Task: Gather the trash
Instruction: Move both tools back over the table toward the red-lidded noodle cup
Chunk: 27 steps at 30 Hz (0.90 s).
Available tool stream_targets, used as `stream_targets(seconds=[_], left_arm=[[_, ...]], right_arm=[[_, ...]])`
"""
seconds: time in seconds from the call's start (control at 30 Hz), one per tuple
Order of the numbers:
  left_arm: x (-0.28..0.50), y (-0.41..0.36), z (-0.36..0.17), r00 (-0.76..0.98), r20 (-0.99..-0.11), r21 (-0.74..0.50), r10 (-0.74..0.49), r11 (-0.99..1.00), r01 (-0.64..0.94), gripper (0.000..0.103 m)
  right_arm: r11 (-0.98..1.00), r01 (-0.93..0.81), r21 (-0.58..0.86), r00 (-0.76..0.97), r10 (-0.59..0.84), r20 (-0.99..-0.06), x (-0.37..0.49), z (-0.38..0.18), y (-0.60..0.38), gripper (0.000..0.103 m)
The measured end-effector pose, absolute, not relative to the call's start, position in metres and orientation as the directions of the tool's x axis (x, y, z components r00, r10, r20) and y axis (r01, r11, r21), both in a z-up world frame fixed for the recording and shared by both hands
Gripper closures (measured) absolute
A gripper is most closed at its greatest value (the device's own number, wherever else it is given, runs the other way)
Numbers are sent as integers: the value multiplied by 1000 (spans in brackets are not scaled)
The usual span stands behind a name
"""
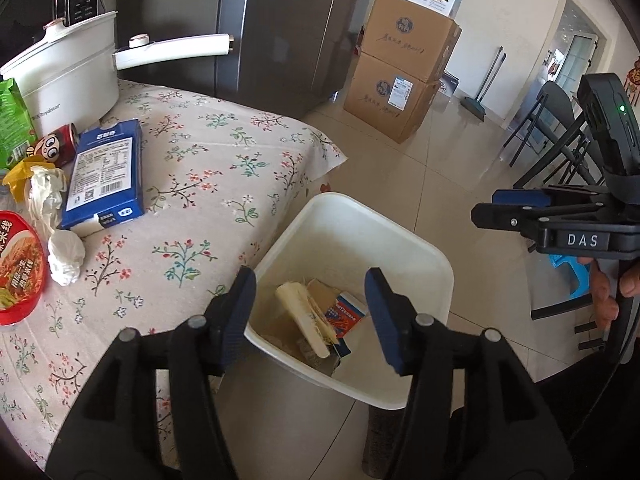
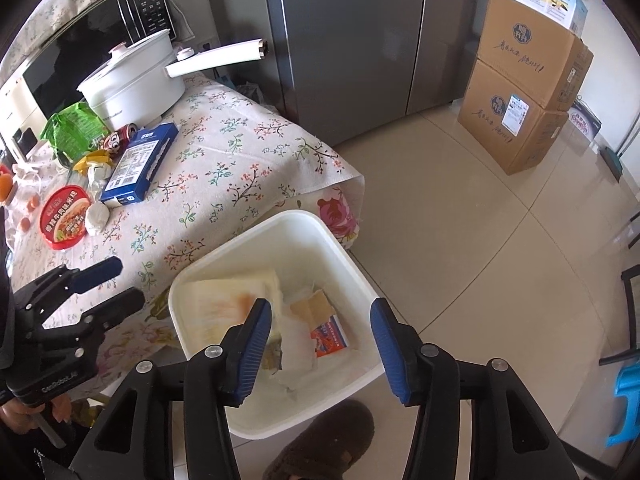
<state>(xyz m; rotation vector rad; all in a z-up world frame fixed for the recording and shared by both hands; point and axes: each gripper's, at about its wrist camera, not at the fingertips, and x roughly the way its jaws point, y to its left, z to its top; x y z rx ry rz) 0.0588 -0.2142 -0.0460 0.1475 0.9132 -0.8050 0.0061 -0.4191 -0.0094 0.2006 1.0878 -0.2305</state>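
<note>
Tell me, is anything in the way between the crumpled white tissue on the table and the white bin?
Nothing visible. From the crumpled tissue to the white bin lies only bare floral tablecloth; the bin stands open beside the table edge.

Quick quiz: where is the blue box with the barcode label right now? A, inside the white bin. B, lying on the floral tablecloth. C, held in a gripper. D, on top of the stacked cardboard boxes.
B: the blue box lies flat on the tablecloth, beside the crumpled tissue.
</note>
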Motion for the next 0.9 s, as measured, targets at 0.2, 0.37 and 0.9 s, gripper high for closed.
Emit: stream_targets(seconds=[0.2, 0.37, 0.9], left_arm=[[63, -197, -41, 378, -757, -191, -533, 734, 652, 30], [68, -178, -39, 397, -777, -164, -489, 766, 622, 22], [116, -49, -24, 494, -810, -150, -317, 926, 347, 20]], right_arm=[[955, 290, 65, 468, -82, -880, 15, -1, -414, 44], [959, 277, 66, 484, -80, -872, 26, 6, -402, 39], [978, 190, 83, 522, -29, -852, 85, 20, -330, 31]])
